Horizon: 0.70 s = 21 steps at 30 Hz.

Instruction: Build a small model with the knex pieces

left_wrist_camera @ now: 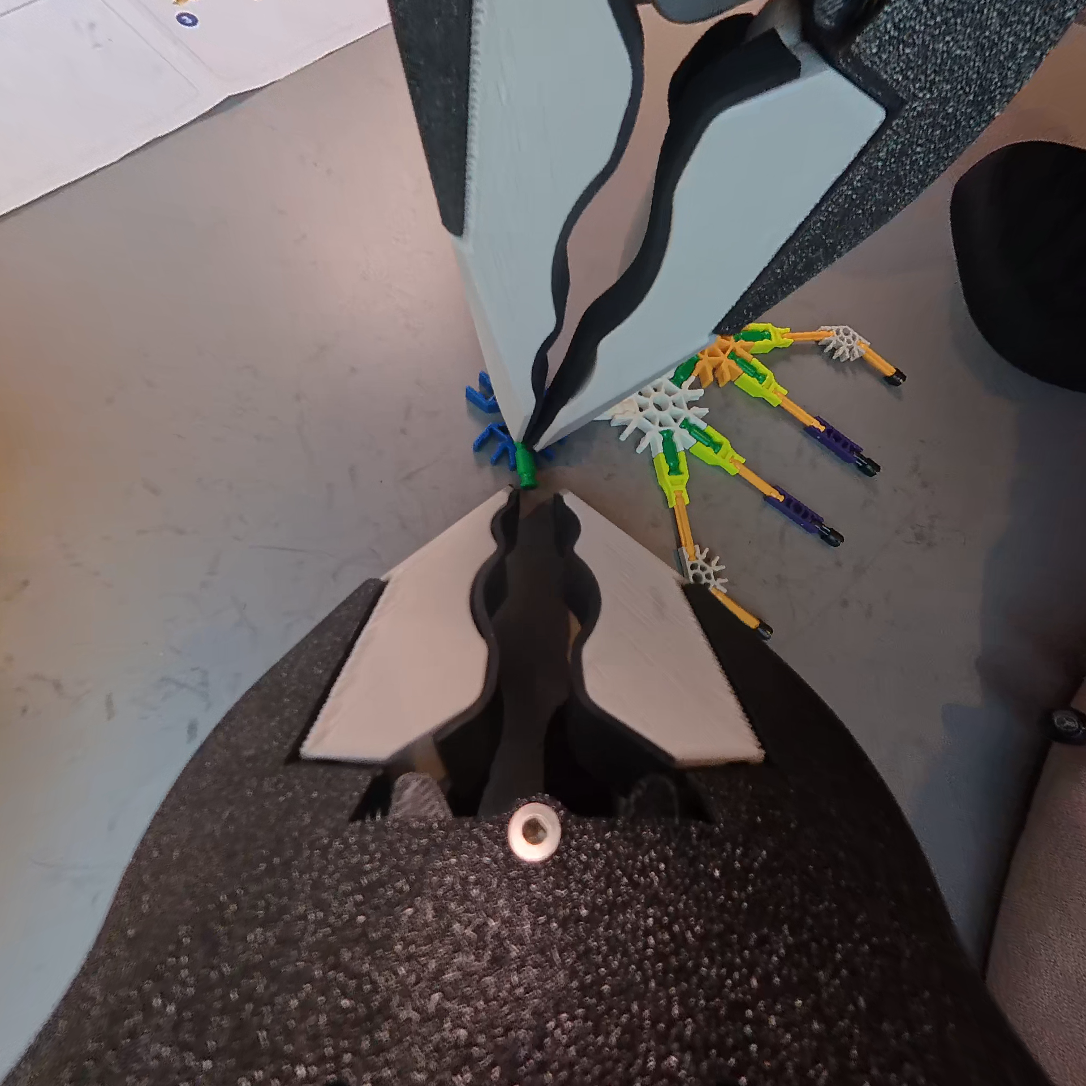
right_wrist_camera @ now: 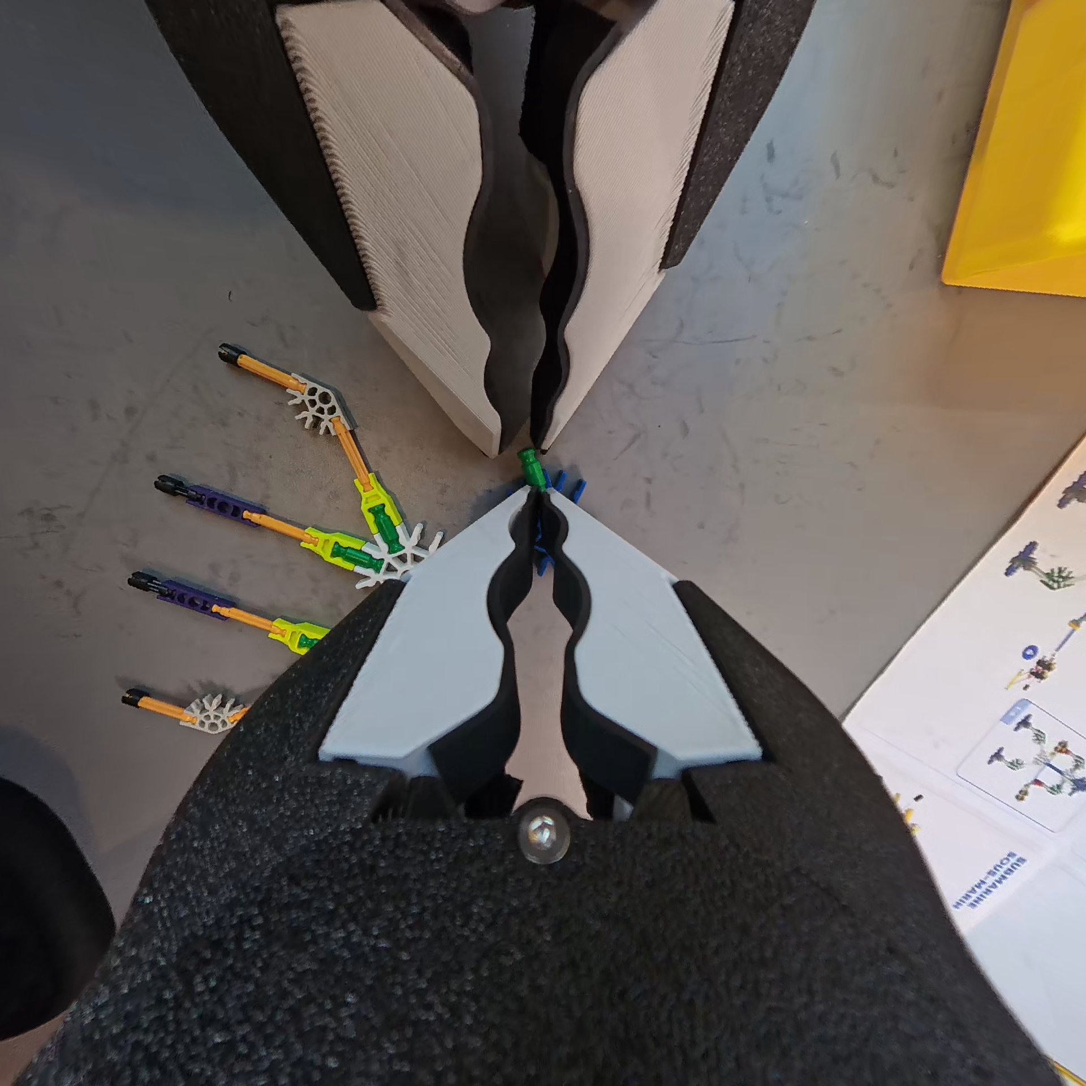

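Note:
My right gripper point(right_wrist_camera: 538, 495), with pale blue fingers, is shut on a small blue spoked connector point(right_wrist_camera: 561, 479). A short green rod point(right_wrist_camera: 532, 467) sticks out of its tips. In the left wrist view the right gripper point(left_wrist_camera: 527, 439) comes down from the top, with the blue connector point(left_wrist_camera: 488, 438) and the green rod point(left_wrist_camera: 526, 464) at its tips. My left gripper point(left_wrist_camera: 533, 493), with off-white fingers, has its jaws together and holds nothing. Its tips sit right at the free end of the green rod. It shows tip to tip opposite in the right wrist view point(right_wrist_camera: 522, 448).
An assembled fan of yellow, orange, green and purple rods on white connectors point(left_wrist_camera: 664, 411) lies flat on the grey table point(left_wrist_camera: 235, 411), also in the right wrist view point(right_wrist_camera: 394, 552). There is an instruction sheet point(right_wrist_camera: 999, 764), a yellow box point(right_wrist_camera: 1028, 147) and a dark round object point(left_wrist_camera: 1028, 264). Both grippers' tips are close together, under 4 cm apart.

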{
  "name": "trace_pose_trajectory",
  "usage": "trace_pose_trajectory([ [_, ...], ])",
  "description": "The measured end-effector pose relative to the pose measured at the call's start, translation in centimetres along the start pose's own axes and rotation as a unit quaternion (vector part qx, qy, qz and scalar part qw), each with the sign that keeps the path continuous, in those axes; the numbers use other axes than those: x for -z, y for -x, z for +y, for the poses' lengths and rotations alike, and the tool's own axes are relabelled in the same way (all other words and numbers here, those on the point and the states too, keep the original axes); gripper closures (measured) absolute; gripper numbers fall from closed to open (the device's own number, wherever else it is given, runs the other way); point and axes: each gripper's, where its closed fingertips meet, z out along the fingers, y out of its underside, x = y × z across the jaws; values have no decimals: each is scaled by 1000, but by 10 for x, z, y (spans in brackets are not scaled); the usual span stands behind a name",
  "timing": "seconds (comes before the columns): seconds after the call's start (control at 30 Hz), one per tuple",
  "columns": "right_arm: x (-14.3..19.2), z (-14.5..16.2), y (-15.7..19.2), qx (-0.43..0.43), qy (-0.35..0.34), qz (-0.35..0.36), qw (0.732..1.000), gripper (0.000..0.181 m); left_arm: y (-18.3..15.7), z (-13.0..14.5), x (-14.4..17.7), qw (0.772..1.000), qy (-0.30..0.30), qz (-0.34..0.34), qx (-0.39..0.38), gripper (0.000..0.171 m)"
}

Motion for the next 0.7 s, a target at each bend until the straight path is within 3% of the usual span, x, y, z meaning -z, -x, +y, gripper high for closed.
trace_pose_trajectory([
  [0.7, -3, -3, 0, 55, 36, -36, 997, 181, 4, -9, 7, 998, -47, 18, 36, 171],
])
